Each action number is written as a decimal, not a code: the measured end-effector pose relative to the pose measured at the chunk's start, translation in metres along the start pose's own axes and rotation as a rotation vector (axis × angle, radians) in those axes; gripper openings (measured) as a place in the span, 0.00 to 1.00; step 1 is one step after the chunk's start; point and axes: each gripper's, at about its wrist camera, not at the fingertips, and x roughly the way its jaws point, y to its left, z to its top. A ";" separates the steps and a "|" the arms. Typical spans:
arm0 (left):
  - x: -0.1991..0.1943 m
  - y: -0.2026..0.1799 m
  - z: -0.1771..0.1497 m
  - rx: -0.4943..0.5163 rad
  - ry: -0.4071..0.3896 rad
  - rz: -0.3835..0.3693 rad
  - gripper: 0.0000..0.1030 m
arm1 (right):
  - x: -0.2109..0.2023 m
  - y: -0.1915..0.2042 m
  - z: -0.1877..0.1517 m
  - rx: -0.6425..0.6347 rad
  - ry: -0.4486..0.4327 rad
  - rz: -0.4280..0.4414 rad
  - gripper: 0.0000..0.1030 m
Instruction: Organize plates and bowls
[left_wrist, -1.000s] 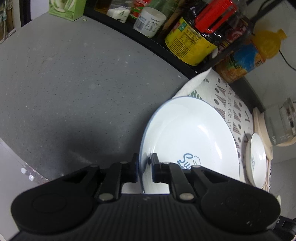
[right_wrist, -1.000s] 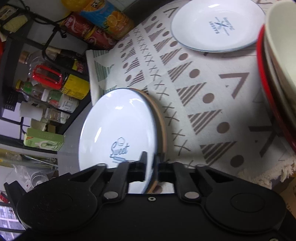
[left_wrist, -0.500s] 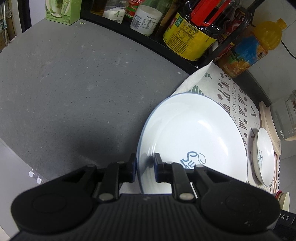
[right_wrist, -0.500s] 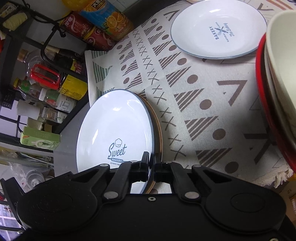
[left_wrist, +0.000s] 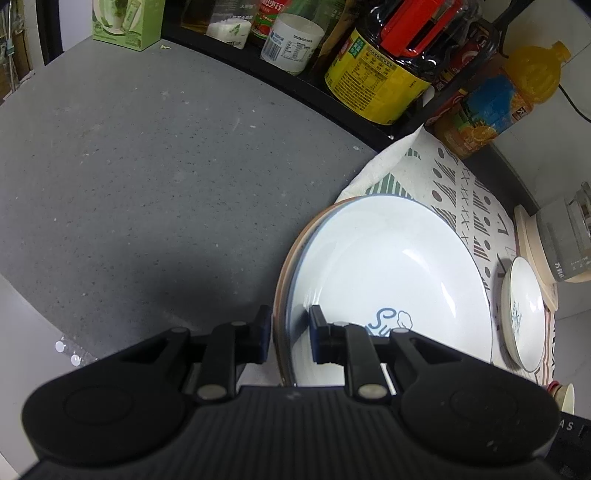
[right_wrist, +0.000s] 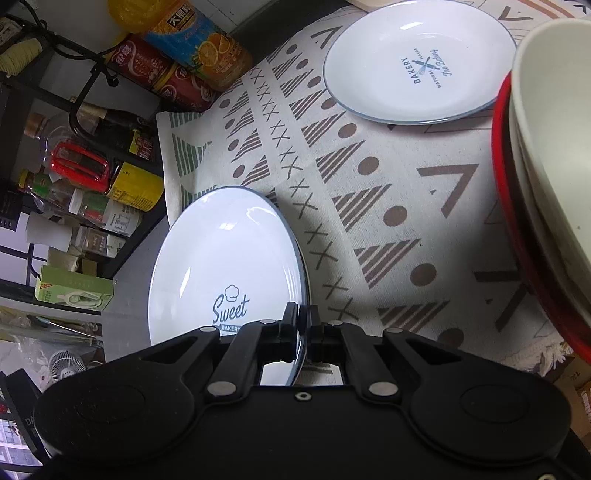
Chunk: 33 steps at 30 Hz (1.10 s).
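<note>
On a grey kitchen counter with a patterned cloth, the white plate had come to rest on a brown-rimmed plate. The left gripper had loosened, jaws apart around both rims, while the right gripper stayed clenched on the white plate's edge, suggesting stacking was nearly done.

Dim, overhead glare on plate, fisheye-warped edges
</note>
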 end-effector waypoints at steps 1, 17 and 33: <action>0.000 0.001 0.000 -0.004 0.000 -0.004 0.17 | 0.001 -0.001 0.001 0.007 0.003 -0.004 0.08; -0.027 -0.012 0.022 0.027 -0.064 0.031 0.47 | -0.027 0.034 0.018 -0.155 -0.057 0.019 0.78; -0.053 -0.054 0.040 0.083 -0.123 -0.035 0.80 | -0.069 0.042 0.066 -0.241 -0.164 0.046 1.00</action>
